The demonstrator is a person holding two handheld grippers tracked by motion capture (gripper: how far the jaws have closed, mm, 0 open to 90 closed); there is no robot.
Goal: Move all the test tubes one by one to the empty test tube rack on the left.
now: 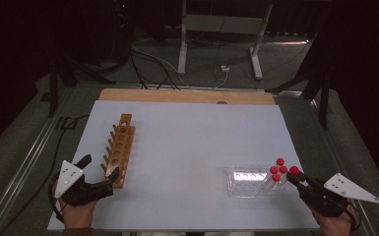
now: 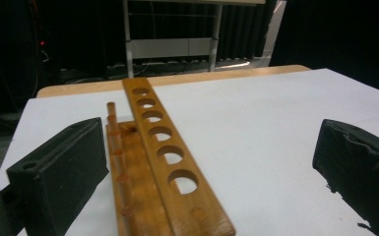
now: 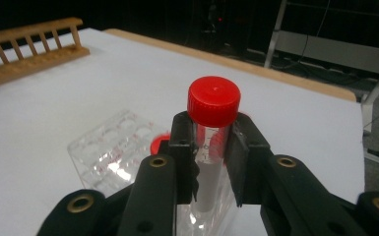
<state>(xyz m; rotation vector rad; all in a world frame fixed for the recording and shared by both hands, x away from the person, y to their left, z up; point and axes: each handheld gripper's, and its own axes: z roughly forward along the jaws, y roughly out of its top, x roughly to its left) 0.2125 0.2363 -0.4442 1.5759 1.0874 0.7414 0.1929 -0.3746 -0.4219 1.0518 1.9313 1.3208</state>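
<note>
One red-capped tube [image 3: 211,142] sits clamped in the right claw [image 3: 211,162] near the counter's [image 1: 187,137] right edge; the left claw [image 2: 202,167] gapes around the wooden rack [image 2: 170,162].

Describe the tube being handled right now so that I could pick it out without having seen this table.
Start at the white table top and go to the clear plastic rack near its right front corner, where red-capped clear tubes cluster. The one meant is the red-capped clear plastic tube at the right end. Alone among them, it is clamped just under its cap by the right tool.

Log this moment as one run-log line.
right gripper: shut on red-capped tube | left gripper: open, at wooden rack | clear rack: tubes remain
</note>
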